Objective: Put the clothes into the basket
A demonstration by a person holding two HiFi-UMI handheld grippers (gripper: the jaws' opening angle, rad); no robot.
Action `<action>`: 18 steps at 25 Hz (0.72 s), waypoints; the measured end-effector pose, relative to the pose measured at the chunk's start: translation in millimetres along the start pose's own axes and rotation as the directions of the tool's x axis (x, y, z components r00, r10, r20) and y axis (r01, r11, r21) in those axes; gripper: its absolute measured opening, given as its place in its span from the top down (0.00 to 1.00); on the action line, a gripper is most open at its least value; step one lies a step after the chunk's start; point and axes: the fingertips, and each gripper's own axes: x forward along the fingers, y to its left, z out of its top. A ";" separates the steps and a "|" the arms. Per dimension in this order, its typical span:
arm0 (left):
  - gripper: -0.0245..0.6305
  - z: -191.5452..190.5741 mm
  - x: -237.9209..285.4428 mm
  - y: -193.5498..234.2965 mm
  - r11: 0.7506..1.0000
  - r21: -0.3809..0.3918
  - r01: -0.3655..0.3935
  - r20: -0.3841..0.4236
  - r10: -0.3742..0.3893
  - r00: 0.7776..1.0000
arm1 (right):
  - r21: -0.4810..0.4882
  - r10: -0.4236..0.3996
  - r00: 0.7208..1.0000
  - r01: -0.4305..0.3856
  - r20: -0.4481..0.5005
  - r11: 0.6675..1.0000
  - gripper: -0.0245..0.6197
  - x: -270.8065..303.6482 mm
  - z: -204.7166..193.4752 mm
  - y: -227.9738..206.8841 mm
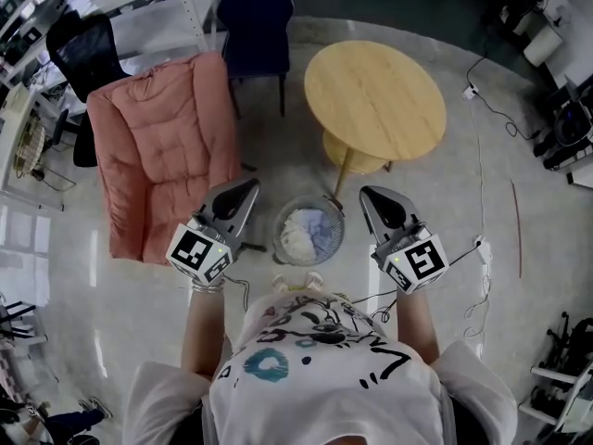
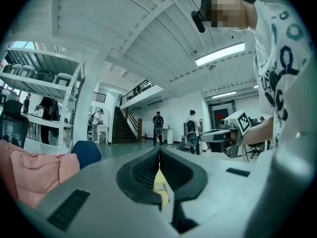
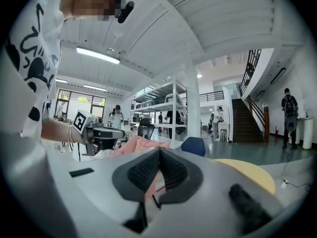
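Two grippers are held out roughly level in front of a person in a white printed T-shirt [image 1: 324, 360]. One gripper is kept at each side of a round basket [image 1: 335, 211] that stands on the glossy floor [image 1: 445, 202]. The clothes [image 1: 302, 232], a pale bundle of white and light blue, are seen lying inside the basket.

In the head view the left gripper [image 1: 246, 189] is placed near the basket's left rim and the right gripper [image 1: 372, 195] near its right rim, both apart from it. In the left gripper view the fingers [image 2: 141, 170] are closed pad against pad, with no cloth gripped between them. In the right gripper view the fingers [image 3: 173, 170] are likewise shut on each other and empty. Each gripper is caught in the other's view, its marker cube turned toward the camera.

A pink padded armchair [image 1: 162, 146] is set to the left of the basket. A round wooden table [image 1: 375, 95] is placed beyond the basket to the right, and a dark blue chair [image 1: 255, 21] is seen behind, between the two.
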 end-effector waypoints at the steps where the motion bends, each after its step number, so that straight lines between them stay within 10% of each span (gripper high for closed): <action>1: 0.94 0.6 -2.8 2.9 1.000 0.001 -0.009 0.003 0.009 1.000 | 0.000 -0.006 1.000 0.006 -0.001 1.000 0.92 -1.5 -0.4 -1.9; 18: 0.94 0.2 -23.6 18.4 0.999 -0.004 -0.050 0.007 0.050 0.999 | -0.002 -0.040 0.999 0.040 -0.002 0.999 0.92 1.5 0.4 -2.8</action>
